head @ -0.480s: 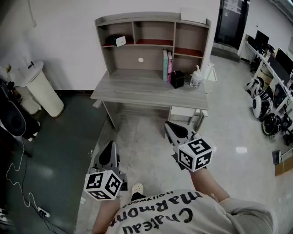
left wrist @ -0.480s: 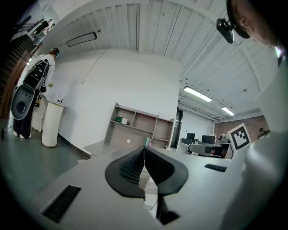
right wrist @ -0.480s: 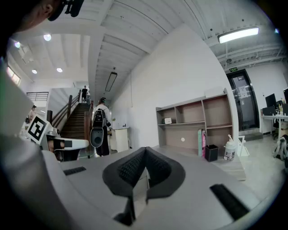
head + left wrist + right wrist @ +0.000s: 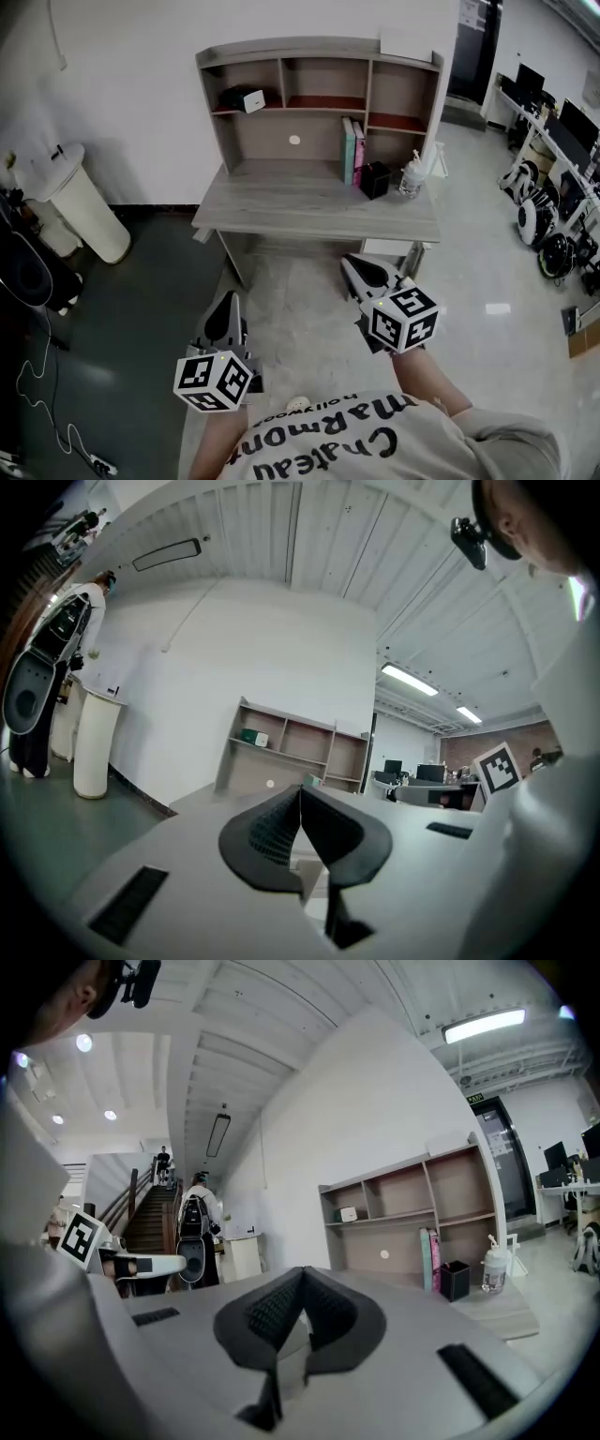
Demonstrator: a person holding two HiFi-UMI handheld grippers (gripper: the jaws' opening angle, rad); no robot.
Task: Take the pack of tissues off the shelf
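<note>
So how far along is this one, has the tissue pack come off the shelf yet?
Nothing looks done: the pack of tissues sits in the upper left compartment of the shelf. In hand: nothing. The left gripper and right gripper are both shut and empty, held short of the desk. Left: close in, open a gripper, grasp the pack, lift it out.

A grey wooden desk point(image 4: 281, 202) topped with a shelf unit point(image 4: 309, 47) stands against a white wall point(image 4: 122, 84); pale glossy floor point(image 4: 309, 291) meets dark flooring point(image 4: 131, 309) at left, under ceiling strip lights point(image 4: 483, 1024)
</note>
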